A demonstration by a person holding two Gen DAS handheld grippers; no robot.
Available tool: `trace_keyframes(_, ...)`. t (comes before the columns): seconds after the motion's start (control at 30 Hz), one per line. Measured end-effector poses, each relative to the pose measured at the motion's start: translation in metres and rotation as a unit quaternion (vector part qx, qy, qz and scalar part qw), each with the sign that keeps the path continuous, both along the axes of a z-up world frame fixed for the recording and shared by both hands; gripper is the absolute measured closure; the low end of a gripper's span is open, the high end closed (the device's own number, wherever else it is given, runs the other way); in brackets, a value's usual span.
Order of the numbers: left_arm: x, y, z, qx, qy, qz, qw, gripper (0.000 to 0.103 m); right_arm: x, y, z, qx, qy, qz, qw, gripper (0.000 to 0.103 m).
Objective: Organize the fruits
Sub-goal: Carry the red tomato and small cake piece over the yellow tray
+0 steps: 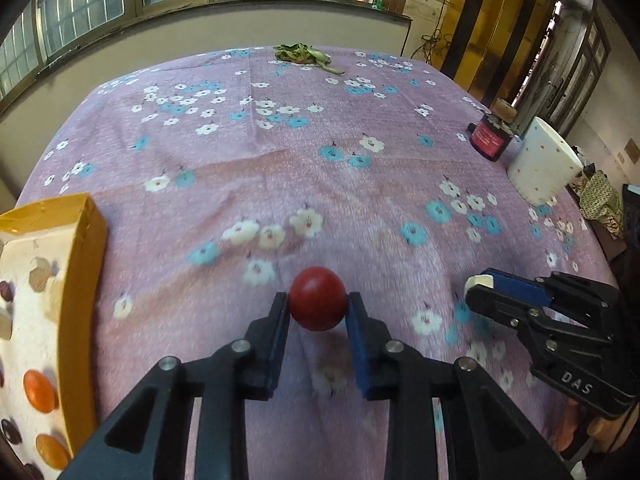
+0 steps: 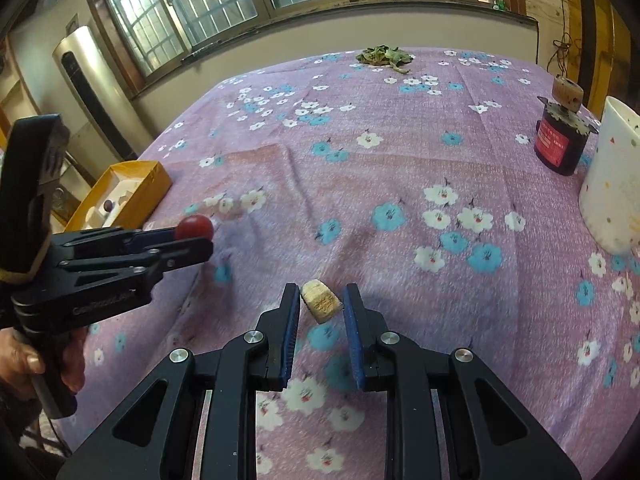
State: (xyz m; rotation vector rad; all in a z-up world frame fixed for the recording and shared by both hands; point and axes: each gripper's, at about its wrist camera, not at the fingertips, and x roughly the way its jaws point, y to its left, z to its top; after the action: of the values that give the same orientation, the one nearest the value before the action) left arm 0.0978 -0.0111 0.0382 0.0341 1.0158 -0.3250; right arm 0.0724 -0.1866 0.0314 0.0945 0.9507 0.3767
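The left hand-held gripper (image 1: pixel 318 300) is clamping a red fruit (image 1: pixel 317 303) above the floral tabletop (image 1: pixel 280 168), near a yellow box (image 1: pixel 86 216). The right hand-held gripper (image 2: pixel 321 294), its body lettered "DAS", is pinching a pale chunk (image 2: pixel 321 301). A dark jar (image 2: pixel 558 148) is showing an unreadable red label.

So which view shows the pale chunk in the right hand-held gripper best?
The right wrist view: the pale chunk sits close and central between the right hand-held gripper fingers. The left wrist view shows only its tip, off to the side.
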Motion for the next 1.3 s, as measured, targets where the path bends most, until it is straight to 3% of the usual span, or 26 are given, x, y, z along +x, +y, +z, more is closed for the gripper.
trace_keyframes(0.53,-0.065,0.082,0.029,-0.029,-0.014,0.001,0.9995,0.072,-0.048,0.073,0.012,0.005,0.010,0.000,1.000,0.081)
trace_keyframes(0.97,-0.073,0.208,0.046,-0.025,-0.031,0.091,0.9951,0.072,-0.026,0.192,0.040,0.019,-0.010,0.084,0.996,0.081)
trace_keyframes(1.3,-0.059,0.271,0.030,-0.014,-0.015,0.128,0.9916,0.072,0.003,0.278,0.037,0.019,-0.007,0.134,0.991,0.081)
